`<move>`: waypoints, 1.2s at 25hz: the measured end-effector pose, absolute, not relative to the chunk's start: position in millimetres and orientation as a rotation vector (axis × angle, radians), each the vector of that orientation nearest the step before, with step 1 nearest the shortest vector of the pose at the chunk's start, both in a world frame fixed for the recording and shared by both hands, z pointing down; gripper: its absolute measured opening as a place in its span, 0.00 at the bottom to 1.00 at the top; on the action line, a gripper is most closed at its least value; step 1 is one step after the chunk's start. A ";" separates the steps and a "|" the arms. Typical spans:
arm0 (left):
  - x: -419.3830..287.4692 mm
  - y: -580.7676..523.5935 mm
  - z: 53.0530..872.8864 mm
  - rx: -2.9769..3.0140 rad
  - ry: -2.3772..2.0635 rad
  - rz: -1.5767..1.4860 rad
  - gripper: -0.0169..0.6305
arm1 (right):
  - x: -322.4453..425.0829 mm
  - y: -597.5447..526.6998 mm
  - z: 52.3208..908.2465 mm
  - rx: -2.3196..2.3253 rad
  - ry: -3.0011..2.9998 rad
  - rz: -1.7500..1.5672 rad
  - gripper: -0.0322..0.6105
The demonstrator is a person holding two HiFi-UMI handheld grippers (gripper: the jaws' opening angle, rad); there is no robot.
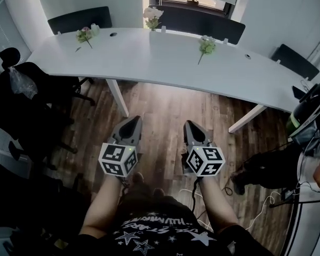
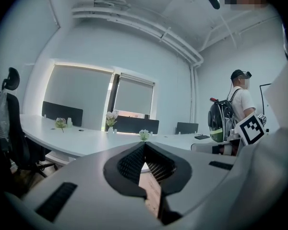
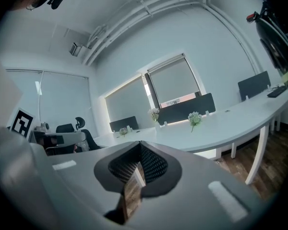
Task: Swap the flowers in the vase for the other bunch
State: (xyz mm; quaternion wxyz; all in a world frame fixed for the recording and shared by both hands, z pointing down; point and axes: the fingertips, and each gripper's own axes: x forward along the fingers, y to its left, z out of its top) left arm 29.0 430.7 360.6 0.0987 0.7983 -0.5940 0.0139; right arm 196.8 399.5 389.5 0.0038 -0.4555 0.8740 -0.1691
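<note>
A white vase with pale flowers (image 1: 152,17) stands at the far edge of the long white table (image 1: 149,57). A loose bunch (image 1: 206,46) lies on the table to its right, and another loose bunch (image 1: 85,35) lies to its left. The same vase (image 2: 110,120) (image 3: 155,114) shows small in both gripper views. My left gripper (image 1: 131,122) and right gripper (image 1: 193,127) hang side by side over the wooden floor, well short of the table. Both are shut with nothing between the jaws.
Dark chairs (image 1: 80,19) stand behind the table, and black office chairs (image 1: 26,84) crowd the left side. A person with a backpack (image 2: 230,114) stands at the right, beside cables on the floor (image 1: 266,201). White table legs (image 1: 117,96) stand ahead.
</note>
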 end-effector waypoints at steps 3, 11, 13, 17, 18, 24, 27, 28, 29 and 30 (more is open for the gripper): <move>24.7 420.7 359.5 2.363 -1.775 0.030 0.04 | 197.5 390.3 395.0 -1.434 2.737 -0.558 0.05; 13.1 371.0 372.5 2.355 -1.754 0.069 0.04 | 199.3 354.5 400.4 -1.498 2.713 -0.551 0.05; 10.0 355.5 374.4 2.367 -1.734 0.074 0.04 | 199.0 339.5 401.0 -1.524 2.695 -0.557 0.05; -1.8 322.0 383.4 2.367 -1.697 0.070 0.04 | 188.3 309.3 408.1 -1.550 2.691 -0.579 0.05; -6.1 313.0 386.8 2.357 -1.684 0.060 0.04 | 184.0 301.4 410.0 -1.556 2.697 -0.579 0.05; -38.0 255.9 389.2 2.340 -1.660 0.046 0.04 | 152.2 241.6 403.8 -1.554 2.713 -0.574 0.05; -56.7 230.4 384.2 2.345 -1.649 0.033 0.04 | 127.3 214.9 393.6 -1.535 2.733 -0.544 0.05; -62.0 223.0 383.1 2.348 -1.644 0.031 0.04 | 119.0 207.3 391.3 -1.530 2.746 -0.533 0.05; -66.8 215.7 382.5 2.353 -1.636 0.032 0.04 | 111.1 200.1 390.0 -1.525 2.758 -0.523 0.05; -71.3 208.3 382.1 2.357 -1.629 0.033 0.04 | 103.9 192.9 389.6 -1.522 2.771 -0.518 0.05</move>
